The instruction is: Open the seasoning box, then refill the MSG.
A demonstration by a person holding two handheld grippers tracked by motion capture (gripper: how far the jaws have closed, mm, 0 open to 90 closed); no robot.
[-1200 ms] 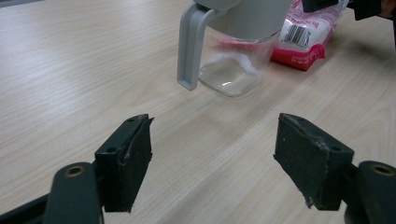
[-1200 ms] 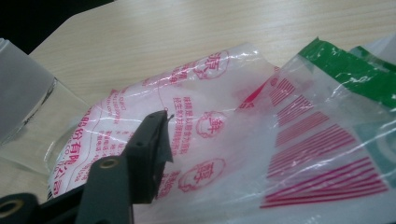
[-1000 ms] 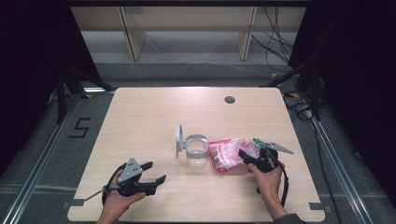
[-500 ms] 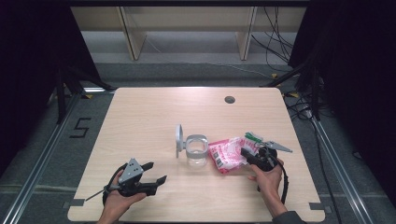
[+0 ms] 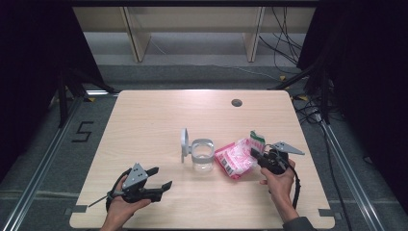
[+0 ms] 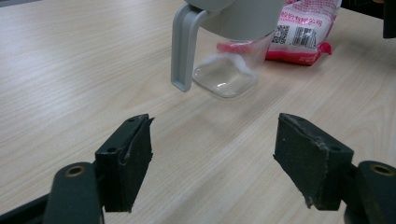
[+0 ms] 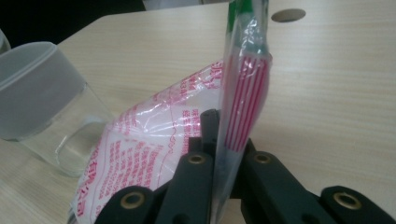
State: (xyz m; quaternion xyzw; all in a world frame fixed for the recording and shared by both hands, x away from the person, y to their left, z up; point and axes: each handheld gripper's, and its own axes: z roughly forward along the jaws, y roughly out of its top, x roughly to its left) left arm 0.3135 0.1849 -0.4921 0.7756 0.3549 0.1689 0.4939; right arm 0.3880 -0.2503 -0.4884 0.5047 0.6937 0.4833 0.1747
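The biggest thing in front of me is the pale wooden table [image 5: 159, 120], with a small round hole [image 5: 236, 102] in its top, far beyond my right gripper [image 5: 256, 155]. Next in size is the clear jar [image 5: 202, 155] with its grey flip lid [image 5: 184, 144] standing open; it sits just to the left of my right gripper and ahead and to the right of my left gripper [image 5: 161, 177], well apart from it. In the left gripper view the jar [image 6: 231, 70] stands beyond the jaws, its grey lid hinge [image 6: 183, 46] hanging down at its left side.

The pink and white snack bag [image 5: 235, 158] lies on the table between the jar and my right gripper, its near end lifted into the jaws and its green-striped top edge sticking up above them. In the right gripper view the jaws have just been closing and now pinch a fold of the bag [image 7: 243, 93] tight, the rest of the bag sagging away to the left toward the jar [image 7: 42, 107].

My left gripper rests low near the table's front edge, jaws wide apart with bare wood between the pads [image 6: 128, 158].
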